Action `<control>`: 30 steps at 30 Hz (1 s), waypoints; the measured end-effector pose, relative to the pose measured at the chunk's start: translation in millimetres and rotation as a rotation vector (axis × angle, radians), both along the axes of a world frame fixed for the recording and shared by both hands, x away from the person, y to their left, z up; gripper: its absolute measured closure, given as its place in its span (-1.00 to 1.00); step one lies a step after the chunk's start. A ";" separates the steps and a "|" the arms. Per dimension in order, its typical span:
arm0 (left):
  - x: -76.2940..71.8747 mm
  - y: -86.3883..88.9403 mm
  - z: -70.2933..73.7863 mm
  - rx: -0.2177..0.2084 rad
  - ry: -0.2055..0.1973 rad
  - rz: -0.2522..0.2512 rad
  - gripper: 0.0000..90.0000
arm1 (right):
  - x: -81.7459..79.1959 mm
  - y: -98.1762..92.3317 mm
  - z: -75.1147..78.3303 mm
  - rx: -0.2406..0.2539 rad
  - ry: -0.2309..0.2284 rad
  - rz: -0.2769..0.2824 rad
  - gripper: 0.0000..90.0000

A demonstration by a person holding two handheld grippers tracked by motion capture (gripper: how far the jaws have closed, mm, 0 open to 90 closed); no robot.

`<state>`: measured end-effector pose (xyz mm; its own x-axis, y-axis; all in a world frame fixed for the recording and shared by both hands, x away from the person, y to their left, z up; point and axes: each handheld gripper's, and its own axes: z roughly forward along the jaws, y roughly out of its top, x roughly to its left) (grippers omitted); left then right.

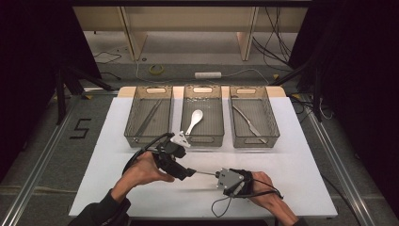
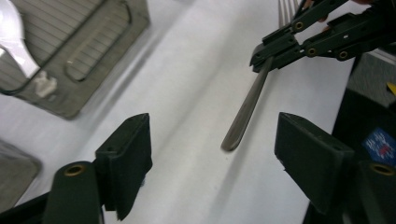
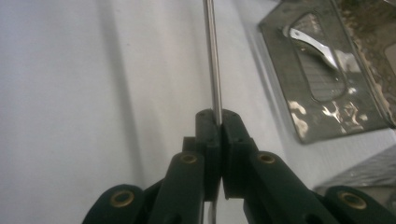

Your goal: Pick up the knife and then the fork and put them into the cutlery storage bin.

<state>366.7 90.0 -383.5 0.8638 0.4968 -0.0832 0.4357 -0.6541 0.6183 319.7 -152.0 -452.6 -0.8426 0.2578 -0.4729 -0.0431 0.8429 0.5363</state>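
Observation:
A metal fork is held level above the white table top. My right gripper is shut on it near the tines, and the handle runs straight out from the closed jaws. In the left gripper view the handle's free end hangs between the spread jaws of my left gripper, touching neither pad. That gripper is open, and the right gripper faces it with the tines behind.
Three clear bins stand in a row at the back of the table. The left bin holds thin long utensils, the middle bin a white spoon, the right bin a knife. The table's front edge lies close below both hands.

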 end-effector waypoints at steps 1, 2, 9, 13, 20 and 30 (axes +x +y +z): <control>0.4 3.4 -1.1 -0.011 -0.009 0.014 -0.43 | 1.9 -2.8 1.2 -0.004 0.001 -0.005 0.96; 0.4 6.7 -2.3 -0.025 -0.019 0.033 -0.45 | 3.2 -4.6 1.5 0.013 0.000 -0.028 0.96; -0.8 26.4 -9.3 -0.132 -0.068 0.127 -0.53 | 13.2 -21.1 7.0 0.051 0.013 -0.091 0.95; -2.1 33.4 -14.3 -0.165 -0.085 0.146 -0.56 | 16.6 -29.4 10.0 0.077 0.019 -0.114 0.95; -5.5 44.1 -24.0 -0.228 -0.112 0.184 -0.60 | 24.0 -44.4 15.7 0.127 0.035 -0.172 0.95; -14.4 68.8 -28.1 -0.315 -0.180 0.266 -0.64 | 33.2 -58.9 30.6 0.206 0.063 -0.246 0.95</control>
